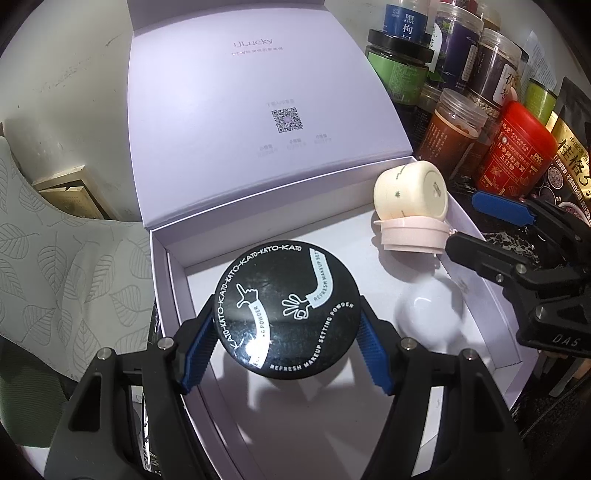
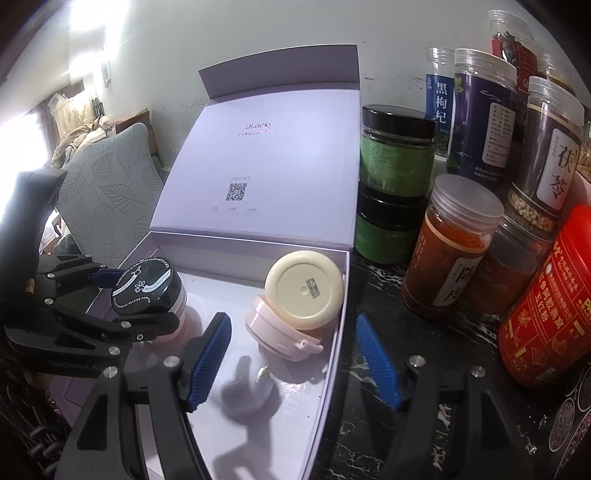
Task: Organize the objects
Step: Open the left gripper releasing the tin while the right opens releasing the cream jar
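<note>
Powder jar [image 1: 287,309] sits clamped between left tool [image 1: 286,345] pads above box [image 1: 207,295].

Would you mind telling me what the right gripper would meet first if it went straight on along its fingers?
Probably the right wall of the open box, which runs between the empty right gripper's fingers; beyond it lies the tipped cream jar. Depth is unclear.

— What stands right of the open box?

— Jars, crowded on the dark marbled counter [image 2: 373,354]: a green-labelled jar with a black lid [image 2: 398,151], a clear jar of orange-brown powder [image 2: 448,251], a red tin [image 2: 554,306], a tall purple-labelled jar [image 2: 482,114].

— And on the left?

— A grey leaf-print cushion [image 2: 107,192] against the pale wall [image 2: 258,29].
</note>
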`<state>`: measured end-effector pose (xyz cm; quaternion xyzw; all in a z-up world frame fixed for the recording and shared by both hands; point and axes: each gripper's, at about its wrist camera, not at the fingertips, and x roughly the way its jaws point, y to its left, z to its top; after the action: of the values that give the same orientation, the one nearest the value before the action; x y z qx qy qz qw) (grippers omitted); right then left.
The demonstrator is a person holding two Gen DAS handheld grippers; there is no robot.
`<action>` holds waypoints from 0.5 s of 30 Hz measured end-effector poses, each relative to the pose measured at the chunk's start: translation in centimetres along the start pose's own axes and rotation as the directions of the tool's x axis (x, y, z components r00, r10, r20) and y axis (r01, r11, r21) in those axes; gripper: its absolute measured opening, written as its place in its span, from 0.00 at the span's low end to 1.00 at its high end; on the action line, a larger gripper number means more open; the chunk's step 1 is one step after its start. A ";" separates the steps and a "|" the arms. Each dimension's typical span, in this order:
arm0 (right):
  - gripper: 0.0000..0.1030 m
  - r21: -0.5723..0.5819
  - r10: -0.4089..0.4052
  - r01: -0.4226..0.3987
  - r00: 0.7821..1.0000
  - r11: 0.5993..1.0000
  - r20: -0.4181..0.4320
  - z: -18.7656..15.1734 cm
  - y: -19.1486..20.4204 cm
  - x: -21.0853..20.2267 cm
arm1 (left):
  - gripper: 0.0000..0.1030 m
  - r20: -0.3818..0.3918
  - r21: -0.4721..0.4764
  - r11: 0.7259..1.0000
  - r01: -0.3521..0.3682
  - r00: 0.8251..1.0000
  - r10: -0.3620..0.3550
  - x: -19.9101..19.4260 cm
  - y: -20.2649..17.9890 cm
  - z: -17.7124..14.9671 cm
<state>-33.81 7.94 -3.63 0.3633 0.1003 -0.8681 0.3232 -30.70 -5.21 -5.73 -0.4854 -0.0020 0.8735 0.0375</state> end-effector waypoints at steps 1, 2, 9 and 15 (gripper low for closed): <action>0.70 0.001 0.000 0.000 1.000 1.000 -0.001 0.0 0.0 0.0 | 0.66 0.001 0.000 1.000 0.000 1.000 0.000 0.0 0.0 0.0; 0.70 0.001 0.003 -0.003 1.000 1.000 -0.001 0.0 0.0 -0.1 | 0.66 0.003 0.000 1.000 0.001 1.000 -0.001 0.0 0.1 0.0; 0.70 -0.004 -0.003 0.003 1.000 1.000 -0.008 0.0 0.3 -0.5 | 0.66 0.011 0.005 1.000 -0.014 1.000 0.014 -0.4 -0.1 0.0; 0.71 -0.004 -0.025 0.025 1.000 1.000 -0.017 -0.1 0.8 -1.3 | 0.66 0.021 0.000 1.000 -0.020 1.000 0.020 -1.6 -0.8 0.2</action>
<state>-32.58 7.96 -2.73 0.3686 0.1091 -0.8688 0.3120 -29.94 -4.55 -4.24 -0.4761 0.0025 0.8789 0.0285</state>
